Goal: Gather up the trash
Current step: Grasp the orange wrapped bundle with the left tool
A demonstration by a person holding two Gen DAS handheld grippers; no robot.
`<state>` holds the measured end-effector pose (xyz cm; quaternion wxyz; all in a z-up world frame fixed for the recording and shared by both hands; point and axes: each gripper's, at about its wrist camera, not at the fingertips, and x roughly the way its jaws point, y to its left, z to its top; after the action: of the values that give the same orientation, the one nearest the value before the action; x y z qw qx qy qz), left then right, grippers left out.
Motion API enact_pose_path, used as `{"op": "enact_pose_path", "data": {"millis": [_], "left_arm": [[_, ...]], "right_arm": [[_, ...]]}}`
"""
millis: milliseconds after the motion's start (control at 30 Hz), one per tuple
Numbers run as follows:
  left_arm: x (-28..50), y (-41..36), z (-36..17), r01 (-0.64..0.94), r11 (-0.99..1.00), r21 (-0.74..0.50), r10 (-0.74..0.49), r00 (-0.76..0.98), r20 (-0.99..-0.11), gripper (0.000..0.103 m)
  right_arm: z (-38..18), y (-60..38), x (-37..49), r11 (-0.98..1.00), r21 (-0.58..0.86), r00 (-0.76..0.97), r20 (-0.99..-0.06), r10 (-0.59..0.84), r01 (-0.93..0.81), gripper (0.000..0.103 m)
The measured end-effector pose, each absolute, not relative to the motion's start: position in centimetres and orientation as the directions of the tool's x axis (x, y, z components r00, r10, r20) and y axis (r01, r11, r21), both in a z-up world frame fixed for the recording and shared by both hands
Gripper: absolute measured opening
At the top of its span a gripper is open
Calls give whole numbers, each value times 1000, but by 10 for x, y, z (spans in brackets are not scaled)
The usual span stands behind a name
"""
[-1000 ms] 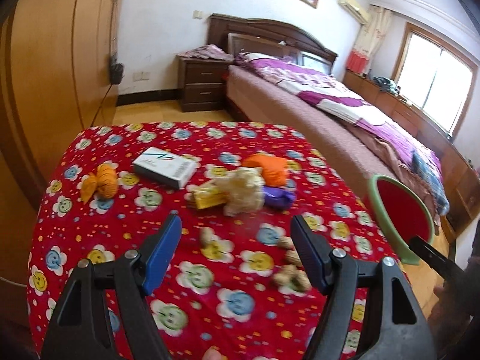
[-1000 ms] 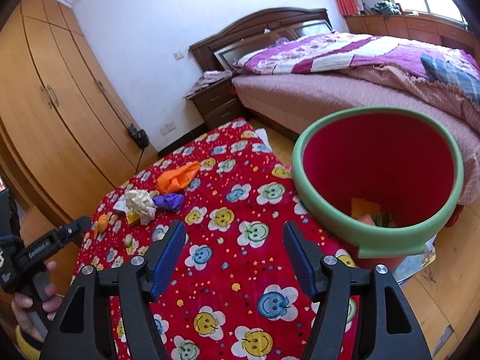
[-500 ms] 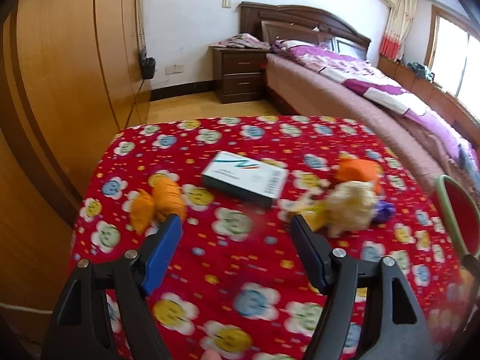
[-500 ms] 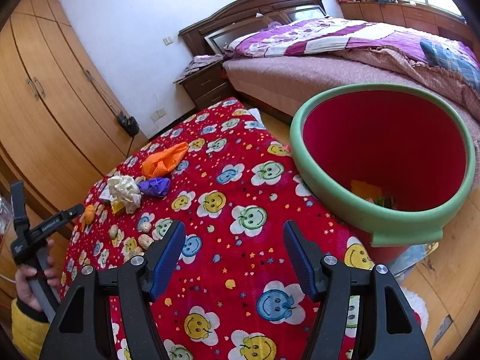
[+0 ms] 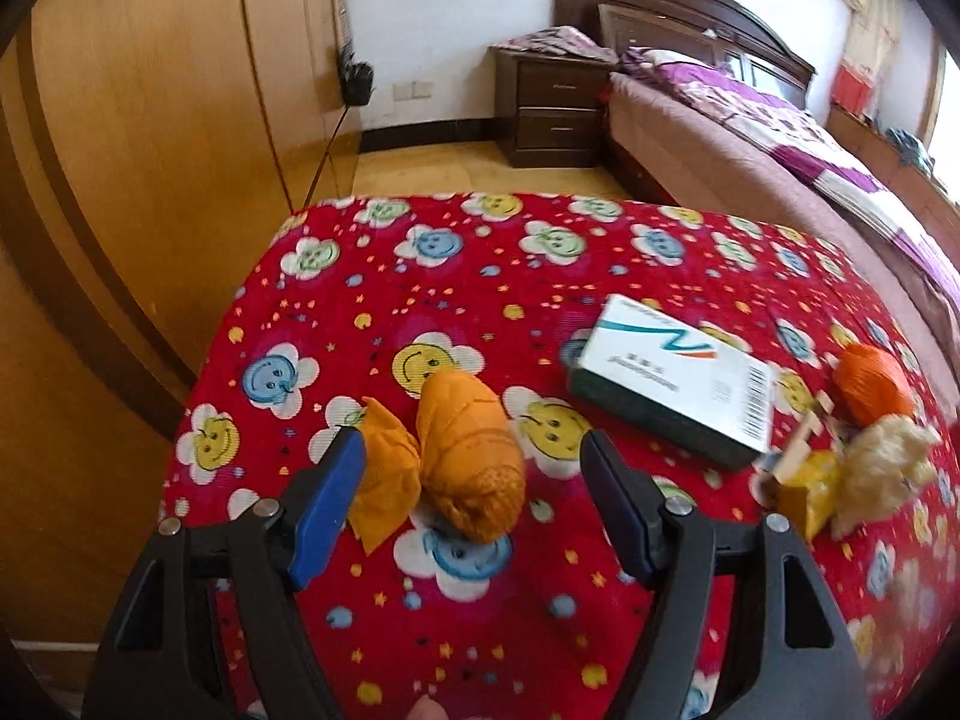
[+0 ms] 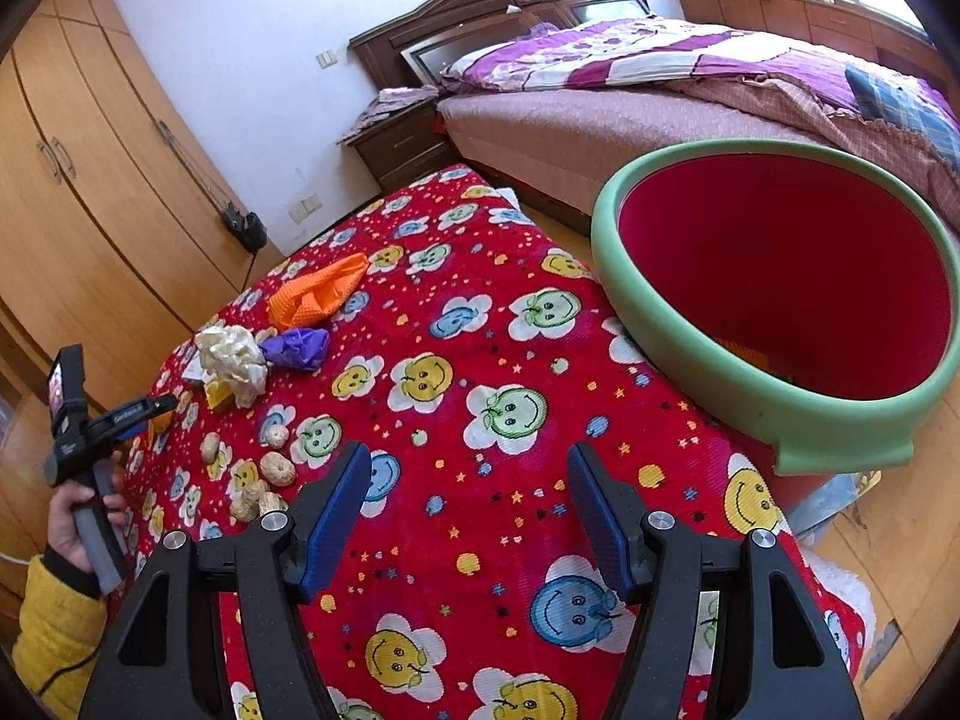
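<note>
**A:** Blue pads first. The left claw (image 5: pixel 474 480) stands wide apart with nothing pinched; an orange wad (image 5: pixel 468 456) lies on the cloth between its fingers, its smaller crumpled part (image 5: pixel 384 480) just beside the left pad. I cannot tell whether that pad touches it.

**B:** And the right claw (image 6: pixel 465 507)?

**A:** Also spread wide and empty, hovering above the red smiley-flower cloth on the bench (image 6: pixel 480 360).

**B:** What trash lies beyond?

**A:** In the left view, a white and green box (image 5: pixel 672 384) sits to the right of the orange wad, then a yellow scrap (image 5: pixel 807 489), a cream crumpled paper (image 5: pixel 882 474) and an orange net ball (image 5: pixel 870 384) near the right edge. In the right view, peanut shells (image 6: pixel 264 474) lie near the left pad, with a purple wrapper (image 6: pixel 297 348) and an orange net bag (image 6: pixel 318 291) farther back.

**B:** The bin?

**A:** A red bin with a green rim (image 6: pixel 780 408) stands against the bench's right edge, with a few scraps at the bottom. The person's left hand (image 6: pixel 81 516), in a yellow sleeve, holds the other tool's handle at the far left.

**B:** Behind?

**A:** A bed (image 6: pixel 660 96), a nightstand (image 5: pixel 552 114), a wooden wardrobe (image 5: pixel 150 150).
</note>
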<state>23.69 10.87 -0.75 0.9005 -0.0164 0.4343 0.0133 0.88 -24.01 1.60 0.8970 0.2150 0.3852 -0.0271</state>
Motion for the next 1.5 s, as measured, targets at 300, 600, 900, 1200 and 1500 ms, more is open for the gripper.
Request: {"op": "enact_pose_path", "data": {"millis": [300,600,900,1200,1500], "left_arm": [[242,111,-15,-82,997,-10,44,640,-767,49],[217,107,1,-21,989,-147,-95,675,-732,37],[193,64,4,102,974,-201,-219,642,-735,37],[187,58,-1,73,980,-185,-185,683,-707,37],[184,64,-5,73,975,-212,-203,684,-701,37]], "right_arm": [[9,-234,15,910,354,681,-722,119,217,69],[19,-214,25,930,333,684,-716,143,155,69],[40,-179,53,945,315,709,-685,167,82,69],[33,-139,100,944,328,664,-712,228,26,69],[26,-105,136,953,302,651,-717,248,-30,69]]}}
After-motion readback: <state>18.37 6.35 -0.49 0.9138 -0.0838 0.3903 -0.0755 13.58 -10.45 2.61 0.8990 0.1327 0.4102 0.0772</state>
